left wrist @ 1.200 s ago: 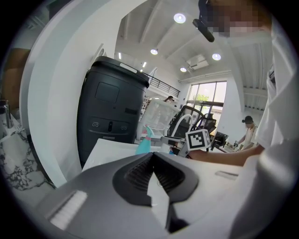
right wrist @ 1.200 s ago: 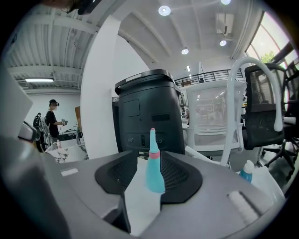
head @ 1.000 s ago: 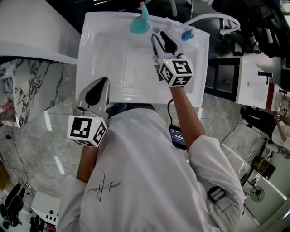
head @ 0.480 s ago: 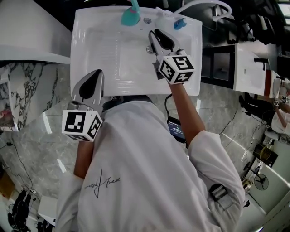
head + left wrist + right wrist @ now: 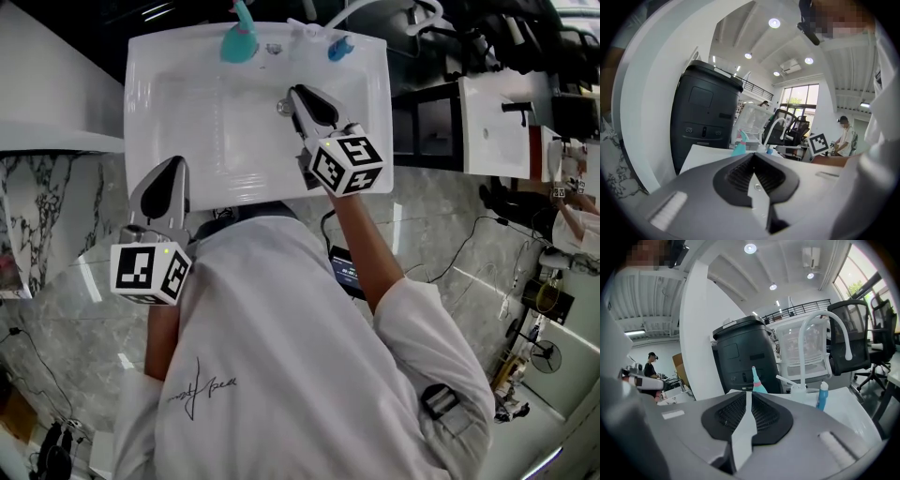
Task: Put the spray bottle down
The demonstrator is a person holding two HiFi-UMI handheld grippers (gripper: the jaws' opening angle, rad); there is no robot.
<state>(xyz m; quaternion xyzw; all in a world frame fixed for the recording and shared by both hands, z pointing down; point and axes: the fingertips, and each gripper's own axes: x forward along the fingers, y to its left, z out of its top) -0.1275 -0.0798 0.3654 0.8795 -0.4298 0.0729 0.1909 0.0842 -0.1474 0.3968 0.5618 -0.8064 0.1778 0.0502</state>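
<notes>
The teal spray bottle [image 5: 239, 42] with a pink collar stands upright on the back rim of the white sink [image 5: 150, 112], free of both grippers. In the right gripper view the spray bottle [image 5: 757, 382] stands just beyond the jaw tips, and in the left gripper view the bottle [image 5: 739, 146] is farther off. My right gripper [image 5: 292, 95] hovers over the basin, short of the bottle; its jaws are closing to a narrow slit with nothing between them [image 5: 749, 395]. My left gripper [image 5: 175, 163] rests by the sink's front left edge, shut and empty [image 5: 753, 155].
A small blue bottle [image 5: 339, 47] and a white arched faucet [image 5: 811, 333] stand at the sink's back right. A tall dark bin [image 5: 743, 355] is behind the sink. Grey marble floor [image 5: 450, 244] surrounds it. A person [image 5: 844, 136] stands far off.
My right gripper has drawn back from the spray bottle over the basin and its jaws have narrowed. The left gripper has kept its place.
</notes>
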